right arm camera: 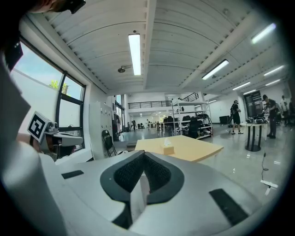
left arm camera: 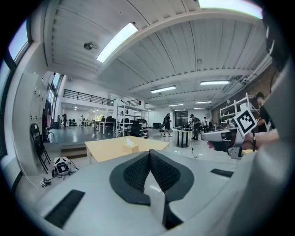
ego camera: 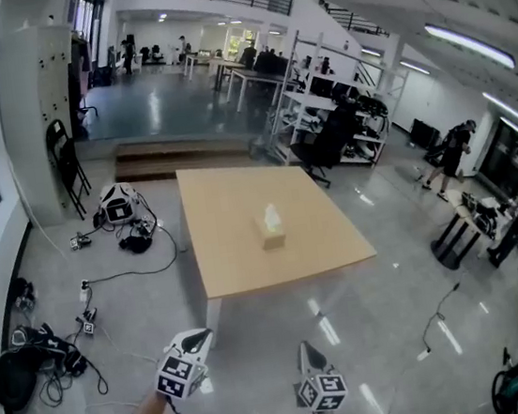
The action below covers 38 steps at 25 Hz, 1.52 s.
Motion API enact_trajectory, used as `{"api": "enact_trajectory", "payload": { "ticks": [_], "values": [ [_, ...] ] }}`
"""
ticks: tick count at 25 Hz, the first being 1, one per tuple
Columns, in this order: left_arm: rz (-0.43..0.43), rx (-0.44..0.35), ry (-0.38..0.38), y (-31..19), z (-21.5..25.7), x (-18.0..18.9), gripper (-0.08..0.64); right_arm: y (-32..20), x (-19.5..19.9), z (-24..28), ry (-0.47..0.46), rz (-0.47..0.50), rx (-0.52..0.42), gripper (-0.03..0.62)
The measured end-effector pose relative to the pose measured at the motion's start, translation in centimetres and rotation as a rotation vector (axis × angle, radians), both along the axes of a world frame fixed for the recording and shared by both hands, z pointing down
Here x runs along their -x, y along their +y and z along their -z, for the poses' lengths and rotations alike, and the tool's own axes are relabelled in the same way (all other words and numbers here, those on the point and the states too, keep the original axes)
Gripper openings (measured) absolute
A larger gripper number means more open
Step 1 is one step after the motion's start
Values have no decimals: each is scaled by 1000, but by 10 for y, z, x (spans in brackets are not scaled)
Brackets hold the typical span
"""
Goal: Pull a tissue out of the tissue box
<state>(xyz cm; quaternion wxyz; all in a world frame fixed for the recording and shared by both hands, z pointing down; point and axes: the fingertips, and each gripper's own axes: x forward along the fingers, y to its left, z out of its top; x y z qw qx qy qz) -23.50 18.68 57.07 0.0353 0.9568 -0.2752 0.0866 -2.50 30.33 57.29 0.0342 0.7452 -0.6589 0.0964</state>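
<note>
Tissue box point(ego camera: 271, 229), just one, sits near the middle of the one tan bench point(ego camera: 238, 261), well away from the left hand-held gripper point(ego camera: 201, 338) and the right hand-held gripper point(ego camera: 305, 349), both shut tight on nothing, with the arms cut off at the bottom edge.

Small tan cardboard tissue box point(ego camera: 272, 233) alone on the pale square wooden bench point(ego camera: 236, 247)

There's a white tissue point(ego camera: 270, 214) poking out the top, box roughly mid-bench. The white left claw point(ego camera: 199, 340) and white right claw point(ego camera: 309, 354) hang low over the glossy grey floor point(ego camera: 388, 326), well short of the bench; a black tangle of cables point(ego camera: 136, 238) sprawls off left.
</note>
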Motion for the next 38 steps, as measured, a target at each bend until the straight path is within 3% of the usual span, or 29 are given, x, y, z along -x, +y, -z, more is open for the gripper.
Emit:
{"api": "enact_trajectory", "payload": {
  "ticks": [15, 38],
  "values": [
    [-25, 4, -3, -20, -3, -30, 8, -12, -27, 3, 11, -32, -3, 9],
    [38, 19, -21, -111, 4, -161, 8, -109, -169, 5, 7, 32, 3, 9]
  ]
}}
